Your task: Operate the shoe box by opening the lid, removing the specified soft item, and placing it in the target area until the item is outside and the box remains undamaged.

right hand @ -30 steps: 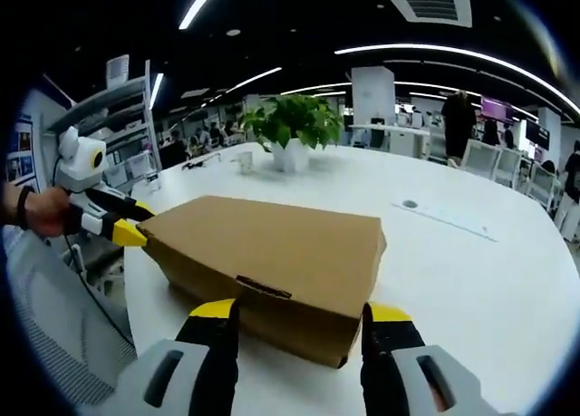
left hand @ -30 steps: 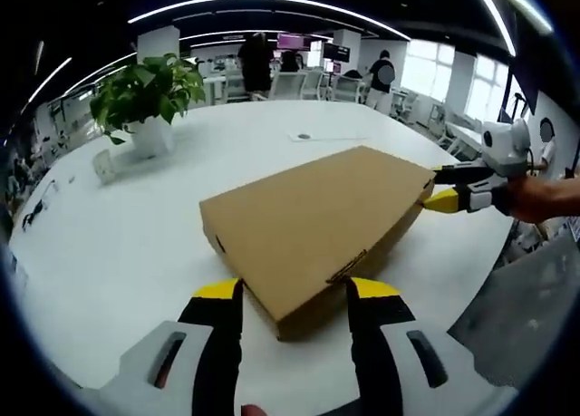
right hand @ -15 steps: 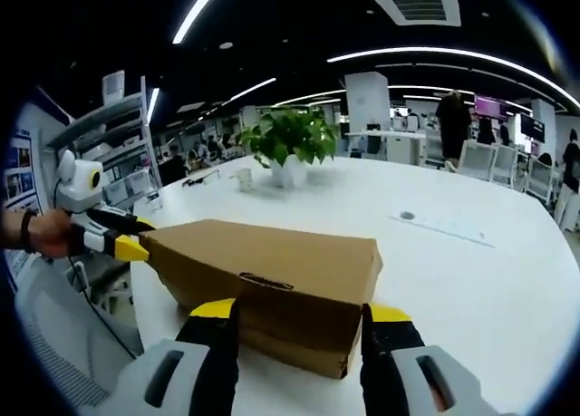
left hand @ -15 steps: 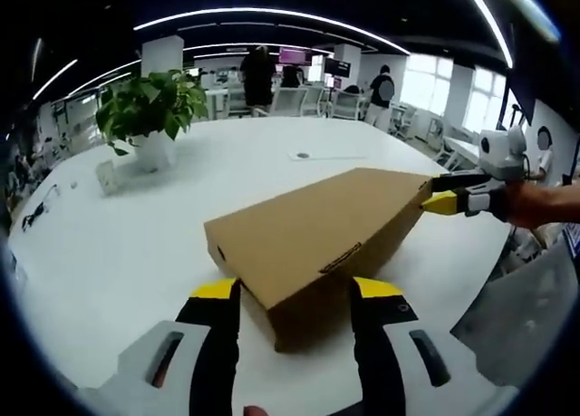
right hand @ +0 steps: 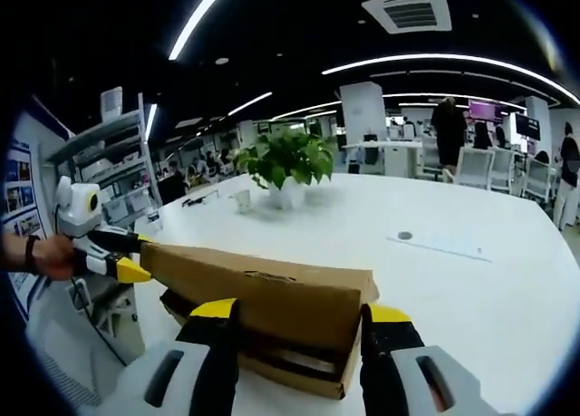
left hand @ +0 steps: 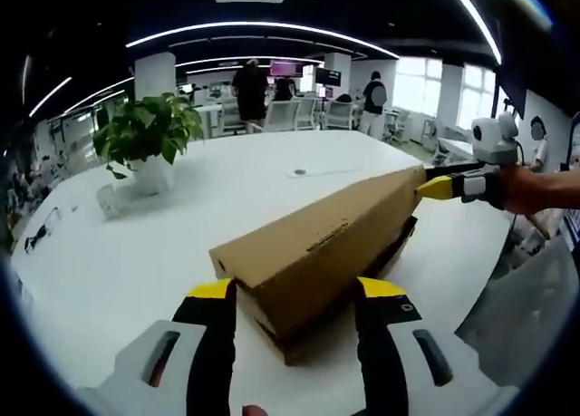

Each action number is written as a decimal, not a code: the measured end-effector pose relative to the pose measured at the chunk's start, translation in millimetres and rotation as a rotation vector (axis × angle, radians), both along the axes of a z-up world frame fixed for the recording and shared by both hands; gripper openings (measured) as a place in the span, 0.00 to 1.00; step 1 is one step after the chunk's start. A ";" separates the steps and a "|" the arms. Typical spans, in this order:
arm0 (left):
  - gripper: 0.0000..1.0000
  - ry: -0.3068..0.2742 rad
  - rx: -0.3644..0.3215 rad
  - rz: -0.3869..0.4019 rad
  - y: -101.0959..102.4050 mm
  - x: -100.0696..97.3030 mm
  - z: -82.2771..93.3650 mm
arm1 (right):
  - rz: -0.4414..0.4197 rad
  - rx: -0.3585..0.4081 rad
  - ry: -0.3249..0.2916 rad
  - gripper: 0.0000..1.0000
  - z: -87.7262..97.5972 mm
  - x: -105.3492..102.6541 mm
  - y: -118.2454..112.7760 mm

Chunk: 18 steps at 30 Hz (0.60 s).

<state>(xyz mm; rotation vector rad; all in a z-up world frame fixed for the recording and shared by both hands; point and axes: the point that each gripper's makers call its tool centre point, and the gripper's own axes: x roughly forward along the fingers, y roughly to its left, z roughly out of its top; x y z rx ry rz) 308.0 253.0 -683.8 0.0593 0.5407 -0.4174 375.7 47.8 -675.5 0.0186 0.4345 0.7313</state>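
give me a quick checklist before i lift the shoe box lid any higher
1. Lid parted from the base: ok, a dark gap shows under it in both views.
2. Left gripper on its end of the lid: ok, the jaws straddle the lid's near corner; whether they touch it, cannot tell.
3. Right gripper on the other end: ok, the jaws flank the lid's front edge.
4. Cardboard undamaged: ok, no tear or crease visible on the faces in view.
5. Soft item inside: cannot tell, the gap is dark.
6. Bare white table beside the box for setting the item down: ok; the potted plant stands well away.
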 end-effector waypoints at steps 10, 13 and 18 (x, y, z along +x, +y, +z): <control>0.52 -0.046 0.022 -0.023 2.7 10.0 14.2 | 0.005 0.022 -0.021 0.51 23.3 19.0 5.0; 0.45 -0.057 0.043 -0.008 8.2 15.6 17.7 | 0.007 0.022 -0.028 0.51 29.4 23.5 7.5; 0.37 -0.079 0.056 0.028 15.6 25.7 24.9 | 0.011 0.022 -0.049 0.50 38.9 33.7 10.0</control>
